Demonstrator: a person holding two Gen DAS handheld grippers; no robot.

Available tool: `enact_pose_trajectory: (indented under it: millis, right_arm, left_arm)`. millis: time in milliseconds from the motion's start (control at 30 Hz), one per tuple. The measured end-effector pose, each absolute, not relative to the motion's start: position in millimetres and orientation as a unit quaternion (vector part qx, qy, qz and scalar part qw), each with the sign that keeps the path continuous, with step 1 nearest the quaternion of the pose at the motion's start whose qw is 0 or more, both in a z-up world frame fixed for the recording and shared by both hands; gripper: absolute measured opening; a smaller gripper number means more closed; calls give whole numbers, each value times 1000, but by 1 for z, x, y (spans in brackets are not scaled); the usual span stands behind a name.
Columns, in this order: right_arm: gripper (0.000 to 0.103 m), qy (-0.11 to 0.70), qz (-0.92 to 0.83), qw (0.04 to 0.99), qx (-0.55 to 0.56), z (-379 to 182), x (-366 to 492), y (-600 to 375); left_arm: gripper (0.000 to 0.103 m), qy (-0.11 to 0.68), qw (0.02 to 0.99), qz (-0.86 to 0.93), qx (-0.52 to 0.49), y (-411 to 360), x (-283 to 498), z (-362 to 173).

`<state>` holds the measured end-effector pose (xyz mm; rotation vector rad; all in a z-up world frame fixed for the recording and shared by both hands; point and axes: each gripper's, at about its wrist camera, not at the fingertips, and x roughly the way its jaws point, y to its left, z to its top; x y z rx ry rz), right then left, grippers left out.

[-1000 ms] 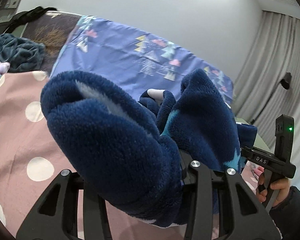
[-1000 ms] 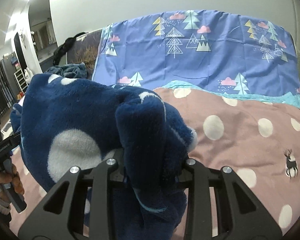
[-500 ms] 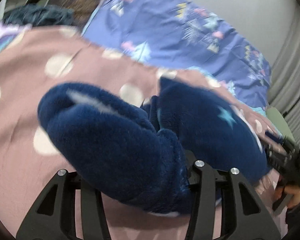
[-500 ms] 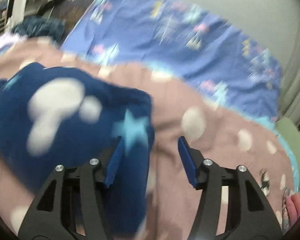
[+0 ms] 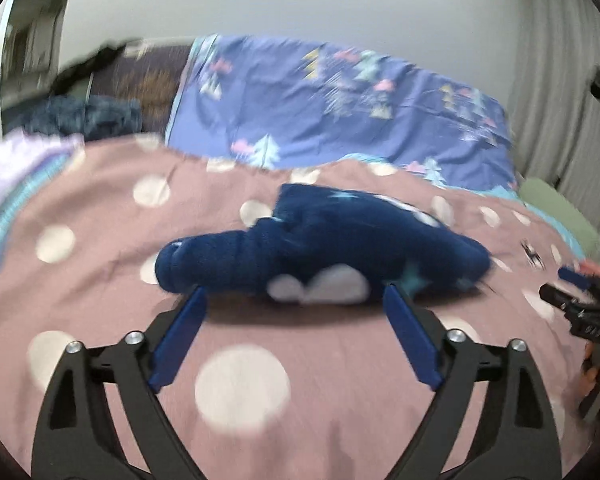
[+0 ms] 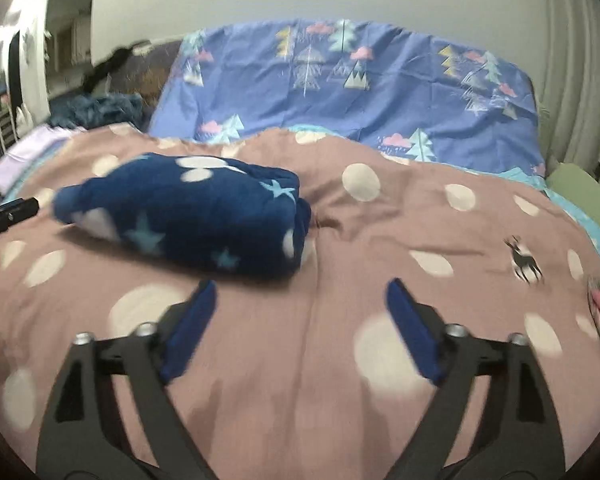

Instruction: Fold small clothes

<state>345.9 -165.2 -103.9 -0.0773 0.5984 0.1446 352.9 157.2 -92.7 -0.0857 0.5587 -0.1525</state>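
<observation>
Both grippers, left gripper [image 5: 294, 334] and right gripper [image 6: 300, 326], have just been opening, empty, so the folded fleece garment [image 6: 188, 212] rests at eleven o'clock on the bedspread [image 6: 380, 240].

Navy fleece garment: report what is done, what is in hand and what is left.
Done: the navy fleece garment lies in a folded bundle on the polka-dot duvet. In hand: nothing; the left gripper and right gripper have just been opening, and both are open with nothing between the fingers. Left: perhaps the crumpled teal cloth at the bed's far corner.

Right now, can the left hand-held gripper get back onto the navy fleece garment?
Probably yes: the left hand-held gripper is open, and the navy fleece garment lies just past its fingertips on the bedspread, nothing between.
</observation>
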Motion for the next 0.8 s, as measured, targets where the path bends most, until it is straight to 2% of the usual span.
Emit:
enact_pose_trajectory:
  millis: [33, 133, 433, 800]
  right_arm:
    - [101, 288, 75, 954, -33, -102, 331, -168]
    - [101, 277, 72, 958, -15, -93, 280, -178]
    - [101, 225, 40, 974, -1, -28, 140, -185]
    - [101, 227, 52, 972, 36, -10, 65, -196]
  left_arm:
    - [91, 260, 961, -84, -34, 147, 330, -85]
    - [101, 242, 964, -103, -31, 123, 288, -68]
    - [102, 205, 970, -127, -15, 49, 161, -24]
    - [102, 203, 974, -96, 18, 19, 72, -15]
